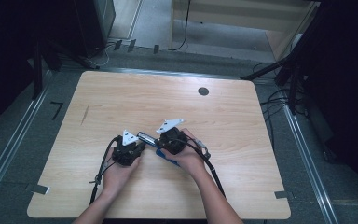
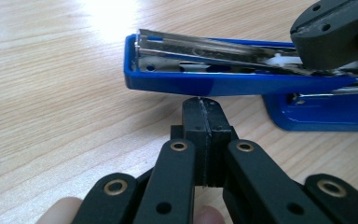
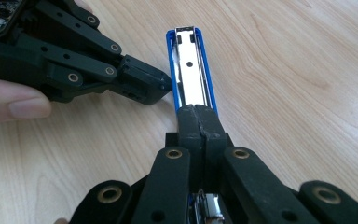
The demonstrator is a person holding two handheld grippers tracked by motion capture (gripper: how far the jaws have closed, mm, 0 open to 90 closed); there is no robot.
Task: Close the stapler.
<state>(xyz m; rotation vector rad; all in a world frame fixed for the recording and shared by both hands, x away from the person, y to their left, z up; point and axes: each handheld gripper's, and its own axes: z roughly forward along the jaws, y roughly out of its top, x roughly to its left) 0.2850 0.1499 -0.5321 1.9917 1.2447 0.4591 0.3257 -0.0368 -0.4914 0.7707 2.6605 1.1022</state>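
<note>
Pressing together with no gap, the fingers of the left gripper (image 2: pixel 203 109) sit with their tips right against the underside of the blue stapler (image 2: pixel 205 70); whether they truly touch it is hard to tell. The stapler is hinged open, its metal staple channel facing up and its blue base lying on the counter (image 2: pixel 51 93) below and beyond. The right gripper (image 3: pixel 199 116) also has its fingers closed tight, their tips resting on the near end of the stapler's raised arm; the arm's rear runs under the black links and is mostly hidden, with only a sliver of metal showing between them. In the right gripper view the left gripper comes to the stapler from the side, its tips level with the arm's middle. From the high view the stapler (image 1: pixel 149 138) lies between both grippers, largely covered by them, near the counter's middle on the person's side. A dark round hole (image 1: pixel 203 91) lies well beyond the stapler.
</note>
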